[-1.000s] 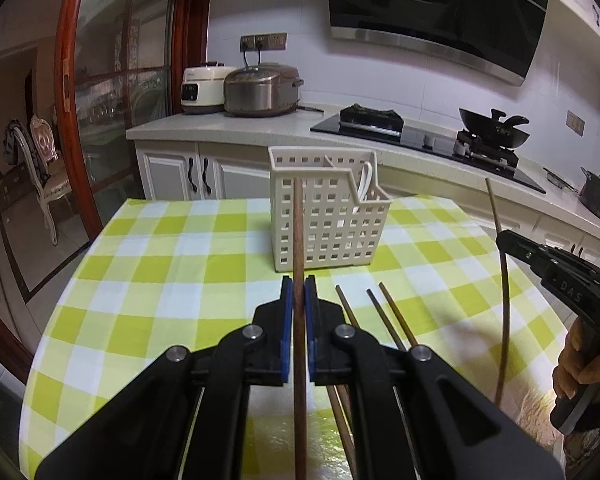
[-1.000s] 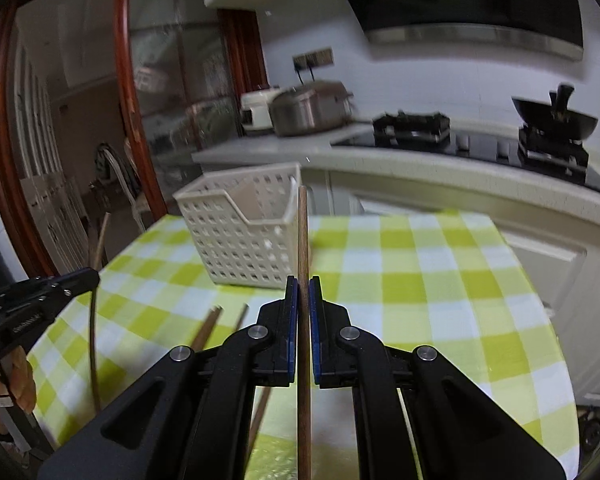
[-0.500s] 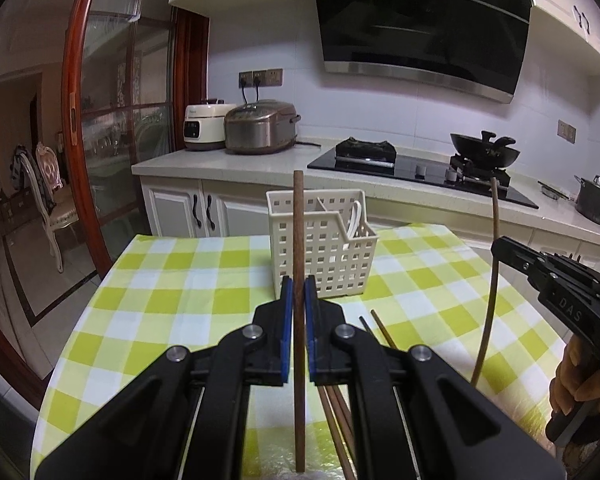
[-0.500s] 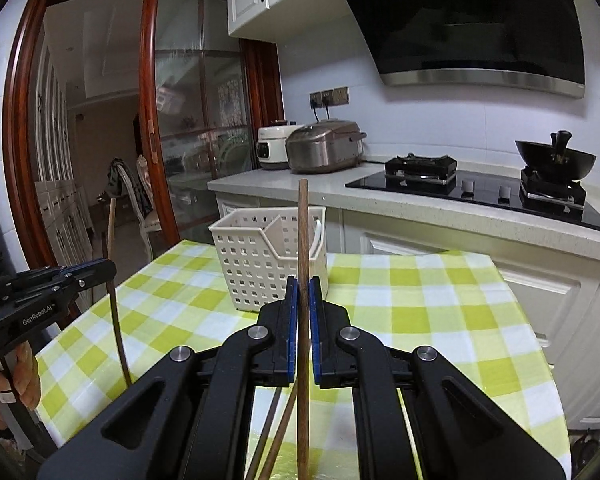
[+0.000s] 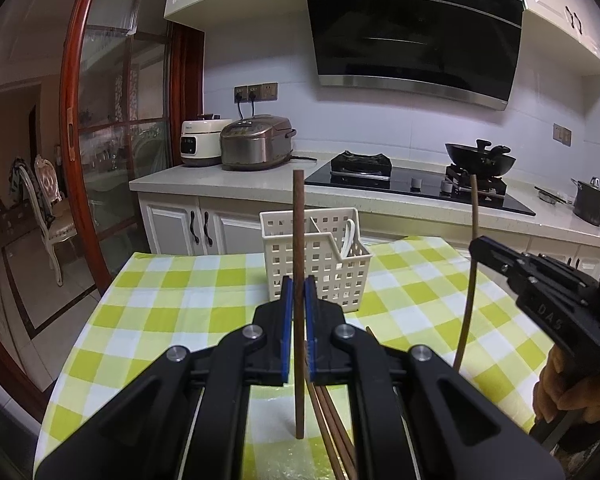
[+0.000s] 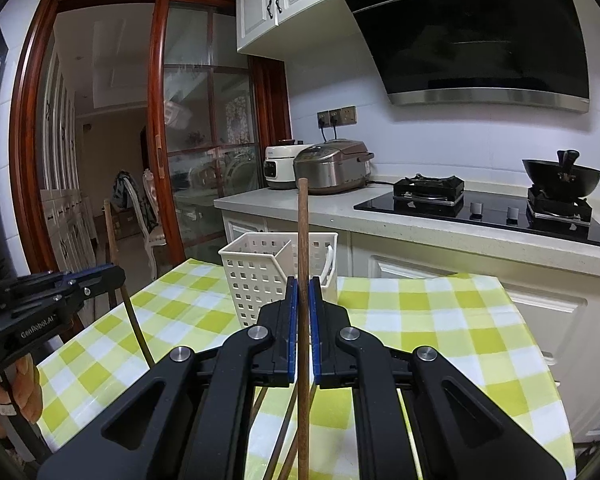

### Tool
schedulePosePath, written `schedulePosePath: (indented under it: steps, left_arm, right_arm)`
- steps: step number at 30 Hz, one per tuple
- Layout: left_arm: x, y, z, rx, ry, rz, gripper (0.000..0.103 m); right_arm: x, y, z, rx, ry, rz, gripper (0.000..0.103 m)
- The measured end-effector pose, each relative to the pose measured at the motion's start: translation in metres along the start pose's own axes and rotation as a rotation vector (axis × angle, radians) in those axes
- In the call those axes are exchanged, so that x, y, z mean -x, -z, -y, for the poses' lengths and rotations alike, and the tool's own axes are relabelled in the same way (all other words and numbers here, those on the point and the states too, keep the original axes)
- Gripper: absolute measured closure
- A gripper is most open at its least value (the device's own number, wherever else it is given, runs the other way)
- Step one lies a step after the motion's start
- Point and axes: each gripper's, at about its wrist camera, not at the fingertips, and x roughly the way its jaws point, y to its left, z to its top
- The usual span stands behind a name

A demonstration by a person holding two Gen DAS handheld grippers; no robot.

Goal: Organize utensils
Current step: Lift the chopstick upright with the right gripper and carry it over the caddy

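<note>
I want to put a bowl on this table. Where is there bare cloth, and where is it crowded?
Bare cloth lies left of the white basket toward the table's left edge, and right of it in the right wrist view. The near middle is crowded: loose chopsticks lie under both tools.

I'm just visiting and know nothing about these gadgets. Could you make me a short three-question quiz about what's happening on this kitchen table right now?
1. True or false: each gripper, the left gripper and the right gripper, is clamped on one upright wooden chopstick.
2. Which item already sits in the white slotted basket? A) a white utensil B) a metal fork C) a knife
3. Fill in: more chopsticks lie on the ____-checked tablecloth, nearer the camera than the basket.

Key
1. True: the left holds its chopstick, the right its own chopstick.
2. A, the white utensil in the right compartment.
3. Green-and-white.
</note>
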Motion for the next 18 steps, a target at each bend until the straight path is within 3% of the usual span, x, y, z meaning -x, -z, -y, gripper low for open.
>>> schedulePosePath:
  steps: [8, 18]
  left_arm:
    - [-0.004, -0.023, -0.006, 0.003, 0.029, 0.009, 0.097]
    - [-0.02, -0.088, -0.011, -0.02, 0.033, 0.076, 0.097]
  right_arm:
    - [-0.015, -0.013, 0.0, 0.015, 0.013, 0.067, 0.096]
    - [-0.057, -0.065, 0.009, -0.011, 0.006, 0.152, 0.096]
